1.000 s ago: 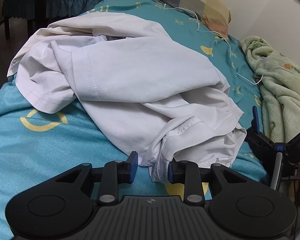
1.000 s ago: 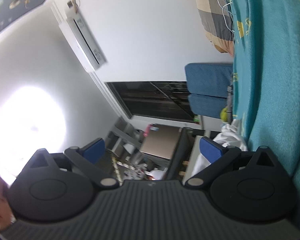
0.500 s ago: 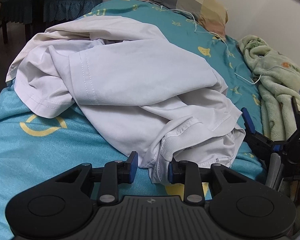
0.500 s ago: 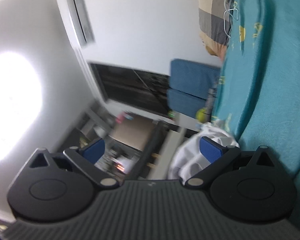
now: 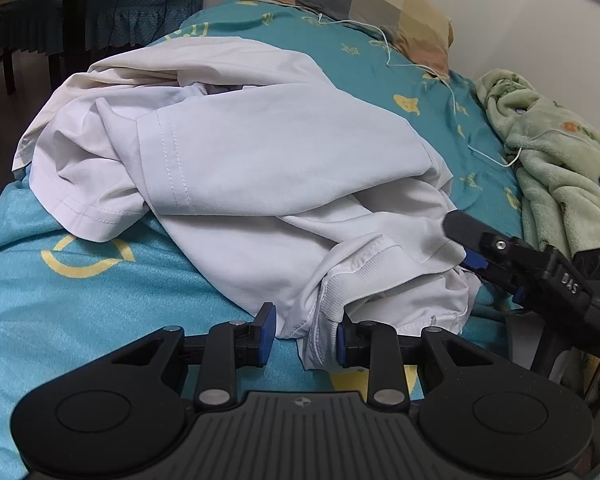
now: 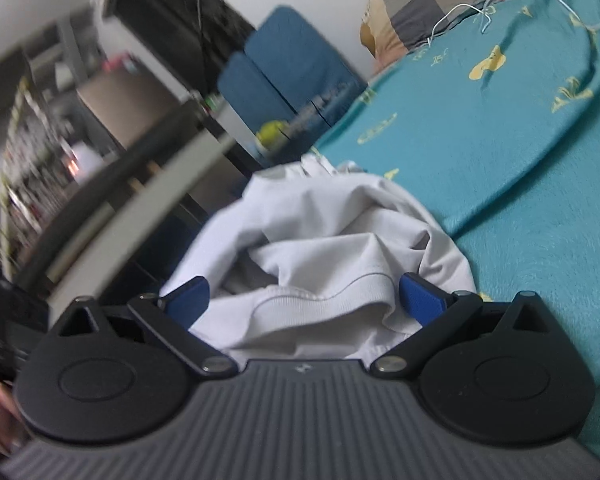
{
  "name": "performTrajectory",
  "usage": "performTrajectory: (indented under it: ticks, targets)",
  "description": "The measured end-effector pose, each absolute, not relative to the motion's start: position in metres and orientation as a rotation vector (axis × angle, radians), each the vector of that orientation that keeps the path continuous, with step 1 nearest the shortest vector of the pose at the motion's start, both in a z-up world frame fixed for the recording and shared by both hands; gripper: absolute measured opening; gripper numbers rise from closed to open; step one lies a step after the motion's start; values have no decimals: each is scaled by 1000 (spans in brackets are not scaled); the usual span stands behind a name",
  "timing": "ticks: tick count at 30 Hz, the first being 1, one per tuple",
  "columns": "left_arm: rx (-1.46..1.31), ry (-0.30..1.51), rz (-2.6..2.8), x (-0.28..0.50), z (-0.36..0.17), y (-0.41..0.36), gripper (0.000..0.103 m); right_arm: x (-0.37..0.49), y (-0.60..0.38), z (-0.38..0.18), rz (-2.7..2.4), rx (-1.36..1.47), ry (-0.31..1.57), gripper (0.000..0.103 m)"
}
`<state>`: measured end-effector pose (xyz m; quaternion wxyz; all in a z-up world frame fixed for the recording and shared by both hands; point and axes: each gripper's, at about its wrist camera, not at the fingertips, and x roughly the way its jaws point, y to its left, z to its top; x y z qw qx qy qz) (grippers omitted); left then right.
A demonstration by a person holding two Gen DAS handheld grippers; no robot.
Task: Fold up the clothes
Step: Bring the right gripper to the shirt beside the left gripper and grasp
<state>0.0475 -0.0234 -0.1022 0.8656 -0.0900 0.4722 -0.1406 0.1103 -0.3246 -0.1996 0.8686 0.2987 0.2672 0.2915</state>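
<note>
A crumpled white T-shirt (image 5: pixel 260 160) lies in a heap on the teal bed sheet (image 5: pixel 60 300). Its ribbed collar (image 5: pixel 360 276) points toward me. My left gripper (image 5: pixel 304 336) is open, its jaws either side of a fold of the shirt's near edge. My right gripper (image 5: pixel 476 256) reaches in from the right and touches the shirt near the collar. In the right wrist view the right gripper (image 6: pixel 304 300) is open wide, with the ribbed collar (image 6: pixel 320 300) lying between its blue pads (image 6: pixel 420 294).
A checked pillow (image 5: pixel 360 4) lies at the bed's head with a white cable (image 5: pixel 452 92) trailing across the sheet. A green fleece blanket (image 5: pixel 560 168) is bunched on the right. A dark chair and blue-covered furniture (image 5: pixel 100 12) stand at the back left.
The right gripper swung down from pointing at the wall and room and moved in to the shirt's collar. The left gripper stayed in place at the shirt's near edge.
</note>
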Motion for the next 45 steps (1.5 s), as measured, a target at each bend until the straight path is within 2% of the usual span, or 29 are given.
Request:
performTrajectory:
  ticks: [6, 13, 26, 45]
  targets:
    - [-161, 989, -291, 48, -103, -27, 32, 108, -318, -198, 601, 558, 572, 103]
    - [-135, 983, -271, 48, -101, -31, 31, 102, -276, -185, 499, 256, 613, 103]
    - [-219, 977, -230, 49, -100, -13, 31, 96, -237, -182, 401, -21, 639, 103]
    - [-282, 971, -216, 48, -97, 1, 29, 92, -237, -180, 370, -3, 640, 103]
